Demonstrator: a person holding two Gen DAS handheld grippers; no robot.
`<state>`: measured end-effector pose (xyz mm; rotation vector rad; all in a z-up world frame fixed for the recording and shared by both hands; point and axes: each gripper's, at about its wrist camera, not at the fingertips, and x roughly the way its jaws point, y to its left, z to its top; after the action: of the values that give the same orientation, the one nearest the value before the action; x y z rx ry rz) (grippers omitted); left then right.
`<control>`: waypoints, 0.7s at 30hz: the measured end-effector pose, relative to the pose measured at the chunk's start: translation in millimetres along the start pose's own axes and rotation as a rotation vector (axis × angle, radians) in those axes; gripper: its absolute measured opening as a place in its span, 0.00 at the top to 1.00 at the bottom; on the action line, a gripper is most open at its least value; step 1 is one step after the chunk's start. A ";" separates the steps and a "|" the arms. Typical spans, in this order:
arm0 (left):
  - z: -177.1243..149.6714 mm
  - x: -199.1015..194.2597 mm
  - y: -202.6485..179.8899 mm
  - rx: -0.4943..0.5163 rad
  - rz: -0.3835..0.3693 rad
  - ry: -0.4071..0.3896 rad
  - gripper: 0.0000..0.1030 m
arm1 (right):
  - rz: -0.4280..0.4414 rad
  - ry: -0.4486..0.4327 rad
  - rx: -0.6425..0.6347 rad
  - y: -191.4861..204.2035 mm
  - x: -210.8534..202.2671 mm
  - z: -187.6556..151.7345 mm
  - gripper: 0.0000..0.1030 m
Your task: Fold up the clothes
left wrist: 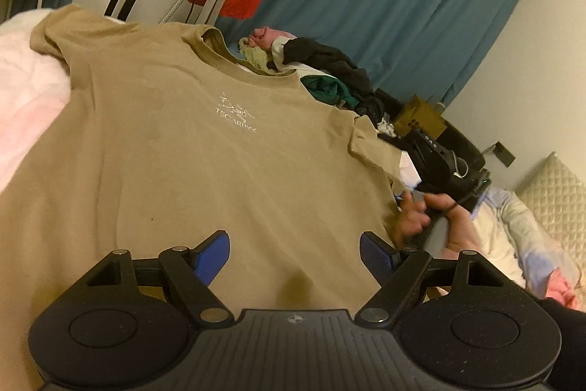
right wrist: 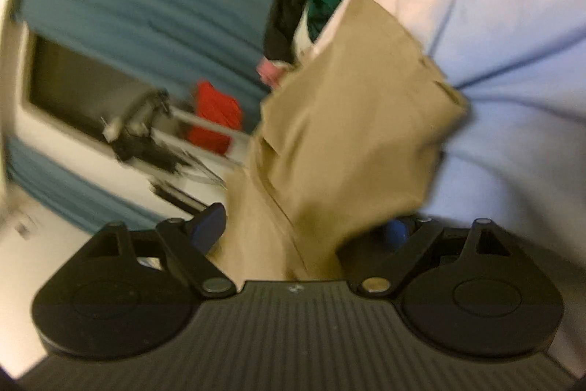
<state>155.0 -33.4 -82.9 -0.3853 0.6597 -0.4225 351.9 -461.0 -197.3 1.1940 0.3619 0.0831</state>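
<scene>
A tan T-shirt [left wrist: 205, 149] lies spread face up on a pale bed [left wrist: 33, 90], filling the frame's centre. The left gripper [left wrist: 295, 253] hovers over its hem, jaws spread and empty. The right gripper [right wrist: 307, 229] gapes wide with shirt fabric lying loose between its fingers.

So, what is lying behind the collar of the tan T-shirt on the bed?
Behind the tan T-shirt collar lies a pile of clothes: black, green, pale green and pink pieces show. The shirt covers the pile's near edge, and what is underneath cannot be seen.
</scene>
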 end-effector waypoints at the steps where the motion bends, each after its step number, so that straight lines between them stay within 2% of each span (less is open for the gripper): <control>1: -0.7 2.0 1.8 -0.003 -0.001 -0.001 0.22 | 0.016 -0.025 0.026 -3.0 3.4 1.0 0.13; 4: -5.1 0.2 4.1 -0.007 0.007 -0.017 0.22 | 0.017 -0.081 0.023 -4.4 10.4 9.0 0.16; 7: -8.0 3.3 6.0 -0.026 -0.009 -0.024 0.22 | 0.001 -0.122 -0.007 -3.5 19.1 14.3 0.38; 9: -10.3 9.2 5.7 -0.029 -0.022 -0.019 0.22 | -0.043 -0.128 -0.046 -3.8 26.1 12.7 0.79; 10: -11.7 12.4 5.1 -0.025 -0.025 -0.015 0.22 | -0.070 -0.129 -0.064 -3.6 26.6 11.4 0.86; 13: -15.0 20.0 3.3 -0.008 -0.013 0.000 0.22 | -0.058 -0.157 -0.082 -2.8 21.5 14.4 0.90; 17: -14.4 22.4 5.4 -0.011 -0.010 0.000 0.22 | -0.002 -0.257 -0.086 0.3 4.9 32.8 0.93; 21: -14.3 25.0 8.0 -0.022 -0.010 0.009 0.22 | 0.015 -0.260 -0.033 -17.6 -3.2 43.9 0.94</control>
<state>165.4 -41.9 -109.6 -0.4078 0.6719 -0.4273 360.6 -507.6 -198.7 1.1590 0.1232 -0.0529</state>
